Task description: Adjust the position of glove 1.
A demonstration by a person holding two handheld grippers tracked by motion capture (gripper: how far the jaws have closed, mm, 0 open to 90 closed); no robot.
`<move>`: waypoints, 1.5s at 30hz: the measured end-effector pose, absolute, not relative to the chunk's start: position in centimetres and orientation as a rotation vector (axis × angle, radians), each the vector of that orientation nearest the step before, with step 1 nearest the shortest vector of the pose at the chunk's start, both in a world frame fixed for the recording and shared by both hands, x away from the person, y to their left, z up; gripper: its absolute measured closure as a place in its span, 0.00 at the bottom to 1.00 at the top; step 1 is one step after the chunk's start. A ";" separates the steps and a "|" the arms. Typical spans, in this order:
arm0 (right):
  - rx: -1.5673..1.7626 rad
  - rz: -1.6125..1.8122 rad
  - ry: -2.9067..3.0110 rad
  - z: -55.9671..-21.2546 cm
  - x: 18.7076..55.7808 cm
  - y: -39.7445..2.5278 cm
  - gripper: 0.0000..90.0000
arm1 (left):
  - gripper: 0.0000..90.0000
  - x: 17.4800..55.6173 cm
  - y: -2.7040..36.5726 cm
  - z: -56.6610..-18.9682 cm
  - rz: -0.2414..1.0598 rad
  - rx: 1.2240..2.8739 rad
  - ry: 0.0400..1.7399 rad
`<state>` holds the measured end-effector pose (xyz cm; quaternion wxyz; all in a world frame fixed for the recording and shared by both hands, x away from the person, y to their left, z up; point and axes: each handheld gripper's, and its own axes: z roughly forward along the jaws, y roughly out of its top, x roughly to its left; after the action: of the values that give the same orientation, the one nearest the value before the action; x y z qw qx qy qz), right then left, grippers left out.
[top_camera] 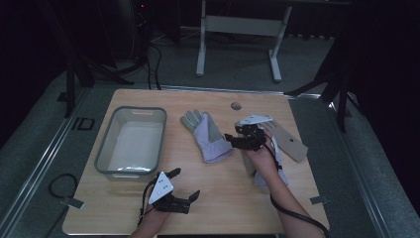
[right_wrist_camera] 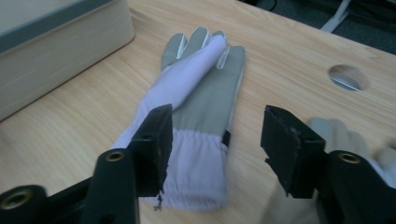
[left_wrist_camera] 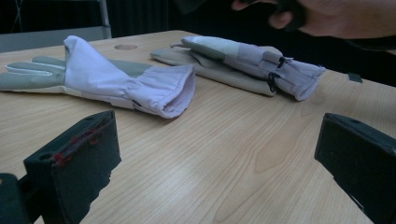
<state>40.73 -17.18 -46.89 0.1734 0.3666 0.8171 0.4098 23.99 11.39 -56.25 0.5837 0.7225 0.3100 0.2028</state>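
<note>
The left tool (top_camera: 187,184) is hovering nearest me at the front edge of the wooden desk (top_camera: 223,198), its jaws spread wide with nothing between them, the person's left hand (top_camera: 157,214) gripping it from below. Just beyond it the grey plastic bin (top_camera: 131,141) is sitting on the left part of the desk. A grey and lilac glove (top_camera: 206,135) is lying flat in the middle, fingers pointing away from the person and cuff toward them. The right tool (top_camera: 234,139) is hanging just beside that glove's cuff, its jaws parted and holding nothing, in the right gripper view framing the cuff (right_wrist_camera: 198,168). A second glove (left_wrist_camera: 247,63) is lying under the right hand (top_camera: 261,156), near the first but apart from it.
</note>
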 end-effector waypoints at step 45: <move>1.314 1.105 2.369 -52.4 45.8 -11.1 0.97 | 0.00 24.1 11.4 -56.3 0.458 1.682 0.727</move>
<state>45.81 -11.07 -52.38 0.1079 0.4464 0.8050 0.3756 24.07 11.42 -56.26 0.5862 0.7216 0.3116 0.1963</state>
